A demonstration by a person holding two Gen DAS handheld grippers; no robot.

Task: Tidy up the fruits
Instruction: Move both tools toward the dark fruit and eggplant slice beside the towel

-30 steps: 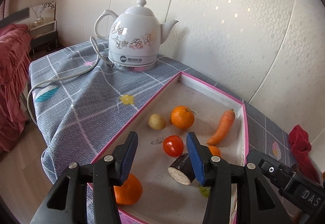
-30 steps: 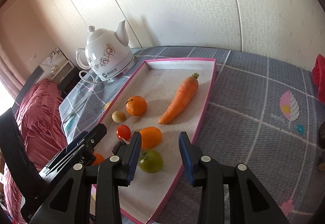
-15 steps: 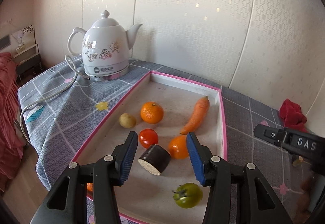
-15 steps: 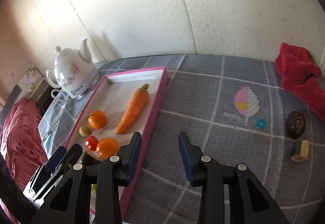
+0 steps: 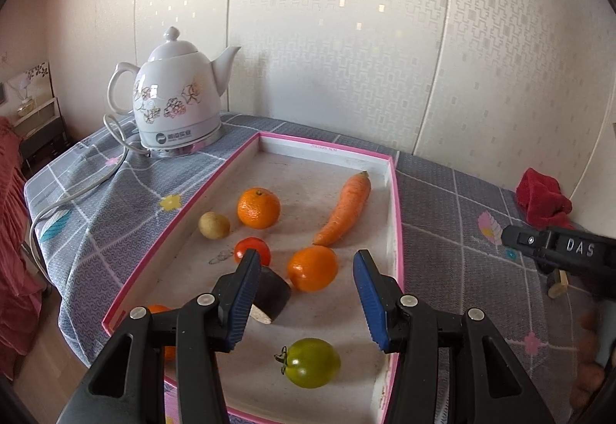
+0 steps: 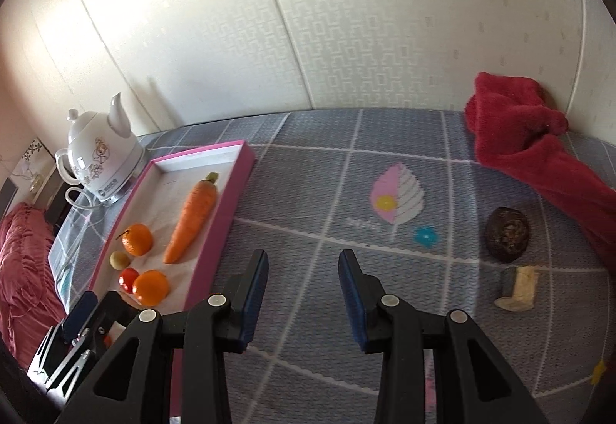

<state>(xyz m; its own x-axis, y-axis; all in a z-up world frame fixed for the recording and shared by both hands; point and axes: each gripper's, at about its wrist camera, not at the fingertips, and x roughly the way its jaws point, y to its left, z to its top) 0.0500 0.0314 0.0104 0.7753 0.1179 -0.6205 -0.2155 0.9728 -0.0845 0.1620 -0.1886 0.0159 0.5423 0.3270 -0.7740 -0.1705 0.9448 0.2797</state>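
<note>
A pink-rimmed tray (image 5: 396, 216) holds a carrot (image 5: 342, 212), two oranges (image 5: 258, 207) (image 5: 312, 268), a red tomato (image 5: 252, 251), a small yellowish fruit (image 5: 214, 226), a cut eggplant piece (image 5: 271, 295) and a green tomato (image 5: 311, 362). A third orange (image 5: 159, 308) is partly hidden behind a finger. My left gripper (image 5: 306, 297) hovers open above the tray's near end, gripping nothing. My right gripper (image 6: 304, 293) stands open over the grey cloth, right of the tray (image 6: 227, 201). A dark round fruit (image 6: 506, 233) and a pale cut piece (image 6: 518, 287) lie on the cloth to its right.
A white flowered kettle (image 5: 177, 104) with its cord stands left of the tray's far end. A red cloth (image 6: 531, 151) lies at the far right by the wall. The grey checked tablecloth (image 6: 327, 193) covers the table; a red bedspread (image 6: 23, 270) lies beyond the left edge.
The right gripper has swung to the right, away from the tray and out over the cloth, bringing the dark fruit and cut piece closer. The left gripper shifted right and rolled above the tray.
</note>
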